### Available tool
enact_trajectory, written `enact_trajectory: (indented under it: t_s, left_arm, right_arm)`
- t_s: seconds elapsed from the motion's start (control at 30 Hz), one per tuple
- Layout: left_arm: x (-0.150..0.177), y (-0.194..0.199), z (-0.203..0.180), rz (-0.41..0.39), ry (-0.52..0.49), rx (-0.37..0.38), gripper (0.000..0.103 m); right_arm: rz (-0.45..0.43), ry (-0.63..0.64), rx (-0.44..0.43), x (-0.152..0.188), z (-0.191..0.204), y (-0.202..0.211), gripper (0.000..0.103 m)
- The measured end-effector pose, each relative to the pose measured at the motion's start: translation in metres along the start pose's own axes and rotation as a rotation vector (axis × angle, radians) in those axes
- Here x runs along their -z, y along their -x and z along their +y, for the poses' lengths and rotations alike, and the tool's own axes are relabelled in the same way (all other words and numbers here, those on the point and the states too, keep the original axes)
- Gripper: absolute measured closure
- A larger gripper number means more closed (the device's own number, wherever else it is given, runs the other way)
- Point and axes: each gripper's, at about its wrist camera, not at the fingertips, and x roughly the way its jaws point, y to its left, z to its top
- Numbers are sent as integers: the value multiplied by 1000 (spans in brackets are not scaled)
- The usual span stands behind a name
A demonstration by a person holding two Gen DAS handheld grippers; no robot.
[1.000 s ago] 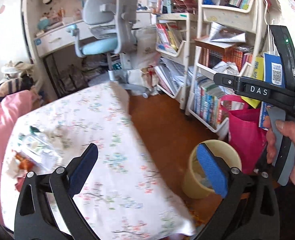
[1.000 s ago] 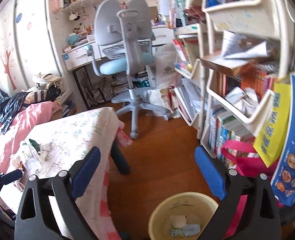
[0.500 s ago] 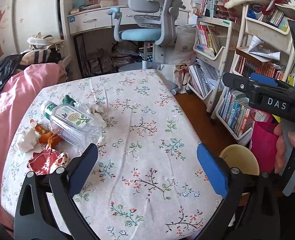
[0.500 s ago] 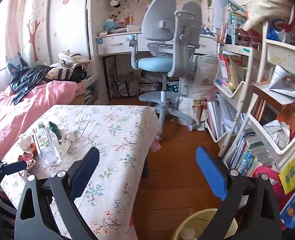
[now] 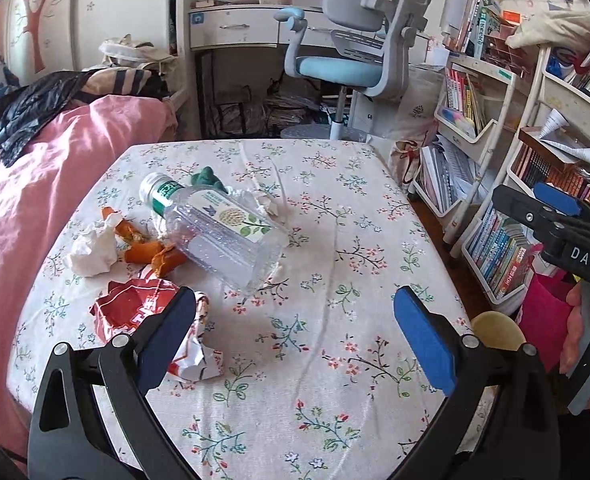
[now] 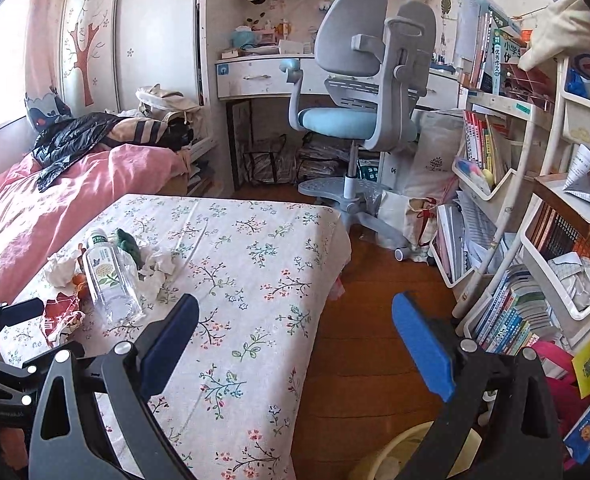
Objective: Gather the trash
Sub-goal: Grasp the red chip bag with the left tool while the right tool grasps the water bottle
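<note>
Pink bedding (image 5: pixel 47 168) off to the far left, right against the floral tablecloth (image 5: pixel 335 208). Trash bunched on the left half of the cloth: white tissue wad (image 5: pixel 91 254), orange peel bits (image 5: pixel 151 254), torn red wrapper (image 5: pixel 135 308) nearest the camera, clear plastic bottle (image 5: pixel 219 232) lying on its side with a green scrap (image 5: pixel 207 178) just behind it. Left gripper (image 5: pixel 295 336) hovering low over the cloth, jaws spread wide, nothing held, left pad overlapping the wrapper in view. Right gripper (image 6: pixel 295 344) also wide apart and empty, out past the table edge over wood floor. Yellow bin (image 5: pixel 495 328) down at the right, beside the bookshelves (image 5: pixel 507 216).
</note>
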Motion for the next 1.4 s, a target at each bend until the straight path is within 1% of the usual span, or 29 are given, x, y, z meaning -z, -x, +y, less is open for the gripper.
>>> enact_trajectory:
  t_s: [0.13, 0.23, 0.43, 0.5, 0.6, 0.73, 0.87, 1.0, 1.03, 1.07, 1.1, 1.13, 1.17, 1.2, 1.3, 1.4]
  left_arm:
    - [2, -2, 27, 12, 55, -30, 7]
    - [4, -5, 50, 30, 116, -52, 7]
    - [10, -17, 91, 92, 229, -98, 7]
    - [14, -24, 102, 131, 277, -89, 7]
    - [21, -35, 116, 183, 355, -55, 7]
    - [28, -49, 125, 224, 428, -28, 7]
    - [33, -59, 132, 234, 492, 7, 8]
    - [30, -64, 134, 208, 500, 23, 8]
    - [29, -65, 135, 199, 501, 26, 18]
    - [29, -66, 136, 195, 501, 39, 39]
    - [28, -68, 136, 204, 502, 69, 50]
    - [28, -71, 137, 210, 505, 86, 69]
    - [27, -70, 138, 201, 502, 92, 77]
    - [26, -68, 139, 194, 493, 90, 81]
    - [22, -63, 142, 192, 459, 86, 87]
    - [18, -58, 145, 188, 419, 60, 88]
  right_arm:
    - [2, 7, -26, -2, 10, -4, 9]
    - [9, 24, -45, -2, 20, -7, 8]
    - [26, 76, -71, -3, 43, -14, 8]
    - [29, 84, -87, -3, 49, -16, 8]
    - [35, 95, -111, -4, 60, -19, 8]
    - [43, 125, -149, -3, 78, -24, 8]
    - [52, 178, -174, -1, 97, -29, 8]
    - [56, 227, -190, 1, 111, -32, 8]
    - [57, 236, -193, 1, 113, -33, 8]
    - [57, 241, -198, 1, 115, -34, 8]
    - [56, 245, -204, 1, 116, -35, 8]
    - [54, 246, -212, 1, 117, -36, 8]
    - [51, 247, -219, 0, 119, -36, 8]
    - [47, 246, -229, -1, 120, -37, 8]
    - [36, 239, -280, -5, 127, -39, 8]
    - [29, 257, -343, -9, 141, -45, 8]
